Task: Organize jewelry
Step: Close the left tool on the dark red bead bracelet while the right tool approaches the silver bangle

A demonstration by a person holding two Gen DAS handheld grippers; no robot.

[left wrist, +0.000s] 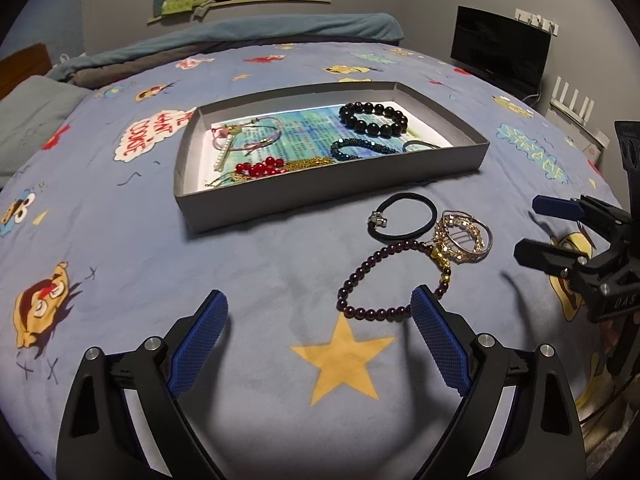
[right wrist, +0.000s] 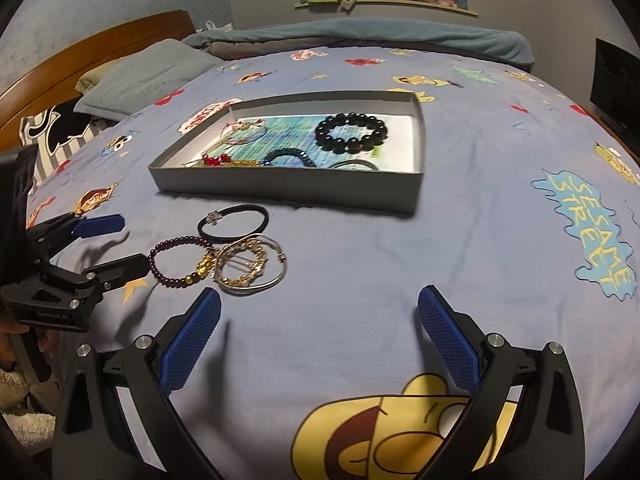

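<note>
A grey shallow tray (left wrist: 332,196) (right wrist: 280,190) lies on the bed and holds several bracelets, among them a black bead bracelet (left wrist: 373,119) (right wrist: 351,133) and red beads (left wrist: 258,168). On the sheet in front of it lie a black hair tie (left wrist: 404,216) (right wrist: 234,222), a dark purple bead bracelet (left wrist: 390,280) (right wrist: 180,261) and gold and silver bangles (left wrist: 464,240) (right wrist: 252,270). My left gripper (left wrist: 320,308) (right wrist: 116,244) is open and empty, its right fingertip beside the purple bracelet. My right gripper (right wrist: 320,300) (left wrist: 532,228) is open and empty, right of the bangles.
The bed has a blue cartoon-print sheet (left wrist: 120,280). Pillows (right wrist: 140,76) and a wooden headboard (right wrist: 80,56) are at the left. A rolled blanket (left wrist: 240,36) lies at the far edge. A black monitor (left wrist: 500,48) stands to the right.
</note>
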